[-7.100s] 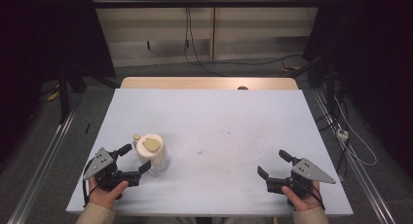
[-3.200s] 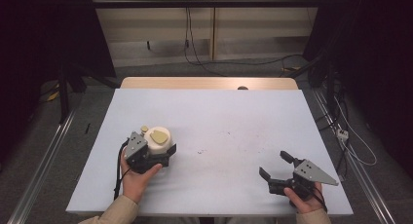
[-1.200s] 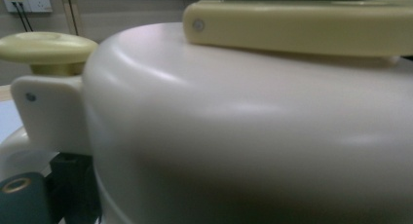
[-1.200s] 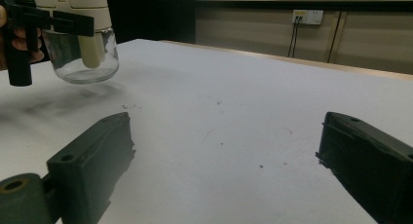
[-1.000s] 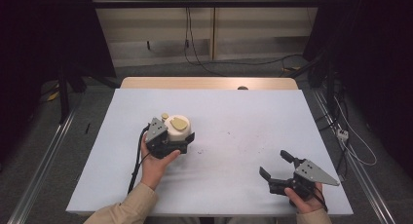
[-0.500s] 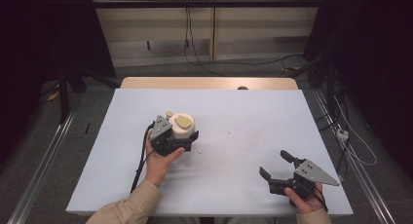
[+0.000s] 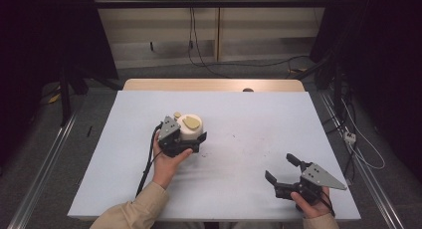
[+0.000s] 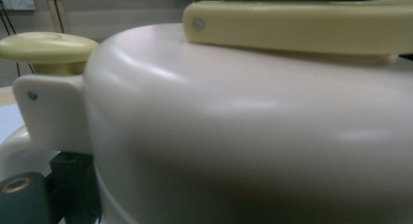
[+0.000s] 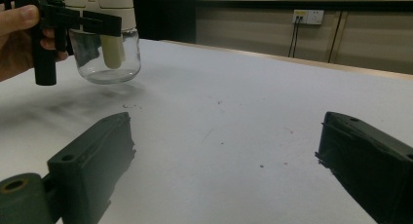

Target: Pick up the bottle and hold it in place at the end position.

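A glass jar [image 7: 189, 125] with a cream lid, a yellow lever and a small yellow knob is held over the left middle of the white table [image 7: 249, 114]. My left gripper [image 7: 192, 140] is shut on it, with the black jaws clamped at the lid. In the left gripper view the cream lid [image 8: 243, 131] is very close, with the lever [image 8: 302, 19] on top and the knob [image 8: 46, 45] at the left. The right gripper view shows the jar [image 9: 104, 56] hanging just above the table. My right gripper [image 7: 279, 167] rests near the front right, open with nothing between its jaws [image 9: 226, 136].
The table's wooden far edge [image 7: 214, 84] carries a small dark object [image 7: 247, 90]. Faint dark specks mark the table's middle [image 9: 214, 131]. Cables lie on the floor behind and to the right of the table [image 7: 348, 134].
My left gripper closed on the jar, then carried it right and away from the front left toward the table's middle. The right gripper has stayed put and open.
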A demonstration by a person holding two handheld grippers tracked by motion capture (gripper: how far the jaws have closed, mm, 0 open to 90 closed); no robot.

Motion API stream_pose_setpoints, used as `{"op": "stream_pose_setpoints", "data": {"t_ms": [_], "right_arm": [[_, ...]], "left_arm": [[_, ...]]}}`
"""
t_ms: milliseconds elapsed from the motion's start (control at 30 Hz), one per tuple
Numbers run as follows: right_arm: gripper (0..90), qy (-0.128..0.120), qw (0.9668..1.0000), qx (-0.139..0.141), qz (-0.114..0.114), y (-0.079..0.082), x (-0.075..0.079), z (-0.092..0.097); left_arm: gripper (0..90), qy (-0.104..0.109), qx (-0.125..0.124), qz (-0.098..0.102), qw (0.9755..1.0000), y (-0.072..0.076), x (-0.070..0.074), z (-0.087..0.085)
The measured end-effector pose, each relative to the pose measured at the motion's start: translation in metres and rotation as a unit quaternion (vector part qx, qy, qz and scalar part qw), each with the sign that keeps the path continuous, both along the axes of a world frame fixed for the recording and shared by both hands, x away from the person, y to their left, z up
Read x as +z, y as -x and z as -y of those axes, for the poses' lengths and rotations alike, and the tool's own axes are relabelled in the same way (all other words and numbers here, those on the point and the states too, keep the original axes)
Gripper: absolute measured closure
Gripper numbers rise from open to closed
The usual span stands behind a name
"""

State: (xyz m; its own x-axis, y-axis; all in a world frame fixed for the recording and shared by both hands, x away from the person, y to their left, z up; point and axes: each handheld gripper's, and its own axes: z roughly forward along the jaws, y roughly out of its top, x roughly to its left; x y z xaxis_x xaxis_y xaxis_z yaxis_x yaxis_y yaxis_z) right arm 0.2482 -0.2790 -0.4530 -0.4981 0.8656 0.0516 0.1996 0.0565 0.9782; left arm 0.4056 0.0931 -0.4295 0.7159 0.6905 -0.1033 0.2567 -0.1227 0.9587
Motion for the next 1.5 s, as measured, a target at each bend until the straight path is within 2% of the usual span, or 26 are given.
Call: {"op": "stream_pose_setpoints", "data": {"t_ms": [667,733,1167,1500], "right_arm": [[4.9,0.001,1.0,0.001,0.001,0.0,0.0,0.0],[5.0,0.0,1.0,0.001,0.0,0.0,0.0,0.0],[5.0,0.001,1.0,0.002,0.0,0.0,0.0,0.0],[5.0,0.001,1.0,0.004,0.0,0.0,-0.001,0.0]], "left_arm": [[6.2,0.007,0.0,-0.001,1.0,-0.009,-0.002,0.009],[6.2,0.002,-0.002,0.002,1.0,-0.01,-0.003,0.01],[6.2,0.006,-0.002,-0.004,1.0,-0.013,-0.003,0.016],[6.2,0.0,-0.006,-0.004,1.0,-0.018,-0.005,0.022]]}}
